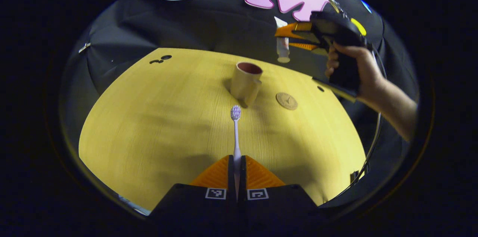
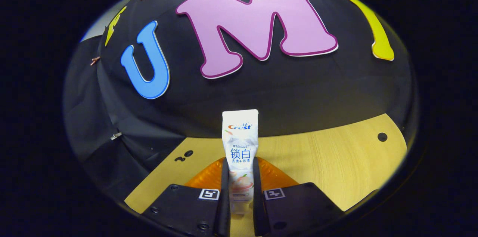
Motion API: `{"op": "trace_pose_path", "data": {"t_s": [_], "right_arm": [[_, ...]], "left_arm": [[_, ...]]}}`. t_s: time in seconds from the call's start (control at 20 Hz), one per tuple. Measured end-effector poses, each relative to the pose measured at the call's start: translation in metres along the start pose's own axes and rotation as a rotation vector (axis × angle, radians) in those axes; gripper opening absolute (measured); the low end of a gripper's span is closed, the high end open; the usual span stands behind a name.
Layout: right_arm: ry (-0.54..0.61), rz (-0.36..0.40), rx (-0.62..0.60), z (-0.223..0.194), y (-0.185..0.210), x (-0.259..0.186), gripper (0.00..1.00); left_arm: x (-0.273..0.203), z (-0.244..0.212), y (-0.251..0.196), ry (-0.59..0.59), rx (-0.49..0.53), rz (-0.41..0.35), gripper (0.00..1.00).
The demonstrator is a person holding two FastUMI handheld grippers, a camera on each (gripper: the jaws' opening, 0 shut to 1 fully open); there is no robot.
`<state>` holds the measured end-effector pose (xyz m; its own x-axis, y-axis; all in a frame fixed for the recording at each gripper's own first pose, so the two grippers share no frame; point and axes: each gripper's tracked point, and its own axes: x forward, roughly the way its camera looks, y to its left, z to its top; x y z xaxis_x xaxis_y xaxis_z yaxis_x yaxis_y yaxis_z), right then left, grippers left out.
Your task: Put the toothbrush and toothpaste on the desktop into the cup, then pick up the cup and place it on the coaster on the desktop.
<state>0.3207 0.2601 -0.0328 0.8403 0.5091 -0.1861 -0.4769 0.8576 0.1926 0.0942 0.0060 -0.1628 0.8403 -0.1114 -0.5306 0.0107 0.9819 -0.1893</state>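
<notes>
Left gripper view: our left gripper (image 1: 236, 166) has its jaws closed tight on the handle of the toothbrush (image 1: 236, 132), whose bristle head points to twelve o'clock, toward the cup (image 1: 246, 83). The cup stands upright on the desk (image 1: 149, 125), handle facing us, and the round coaster (image 1: 286, 101) lies flat just beside it at four o'clock. Up at two o'clock a hand (image 1: 358, 68) carries the right gripper (image 1: 285, 39) above the desk, with the toothpaste (image 1: 282, 44) hanging cap-down between its jaws, above and to the right of the cup. In the right gripper view, we see the jaws pressed on both sides of the tube, which juts toward twelve o'clock.
</notes>
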Motion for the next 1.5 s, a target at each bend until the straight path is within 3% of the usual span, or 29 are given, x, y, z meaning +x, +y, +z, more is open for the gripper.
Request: {"op": "trace_pose_path", "data": {"t_s": [0.35, 0.5, 1.0, 1.15, 1.2, 1.25, 1.3, 1.4, 1.5], "right_arm": [[-0.111, 0.063, -0.019, -0.002, 0.021, 0.038, 0.28], [-0.114, 0.075, -0.05, -0.021, 0.019, 0.048, 0.28], [-0.085, 0.05, 0.034, -0.081, -0.002, 0.045, 0.29], [-0.084, 0.059, 0.01, -0.087, -0.002, 0.041, 0.34], [-0.084, 0.059, 0.012, -0.088, -0.003, 0.04, 0.29], [-0.084, 0.068, 0.027, -0.088, -0.002, 0.037, 0.39], [-0.089, 0.074, 0.048, -0.085, -0.001, 0.03, 0.36], [-0.117, 0.075, 0.069, -0.073, 0.0, 0.02, 0.65], [-0.137, 0.075, 0.066, -0.059, -0.002, 0.006, 0.64]], "left_arm": [[-0.017, 0.042, 0.004, -0.087, -0.055, -0.024, 0.06], [-0.016, 0.047, 0.007, -0.102, -0.055, -0.026, 0.06], [0.004, 0.057, -0.01, -0.155, -0.044, -0.087, 0.06], [0.005, 0.054, -0.016, -0.16, -0.034, -0.097, 0.06], [0.006, 0.052, -0.018, -0.16, -0.027, -0.101, 0.06], [0.007, 0.051, -0.02, -0.159, -0.022, -0.101, 0.06], [0.008, 0.052, -0.022, -0.161, -0.02, -0.105, 0.06], [0.007, 0.056, -0.027, -0.172, -0.017, -0.112, 0.06], [0.006, 0.064, -0.034, -0.192, -0.021, -0.127, 0.06]]}}
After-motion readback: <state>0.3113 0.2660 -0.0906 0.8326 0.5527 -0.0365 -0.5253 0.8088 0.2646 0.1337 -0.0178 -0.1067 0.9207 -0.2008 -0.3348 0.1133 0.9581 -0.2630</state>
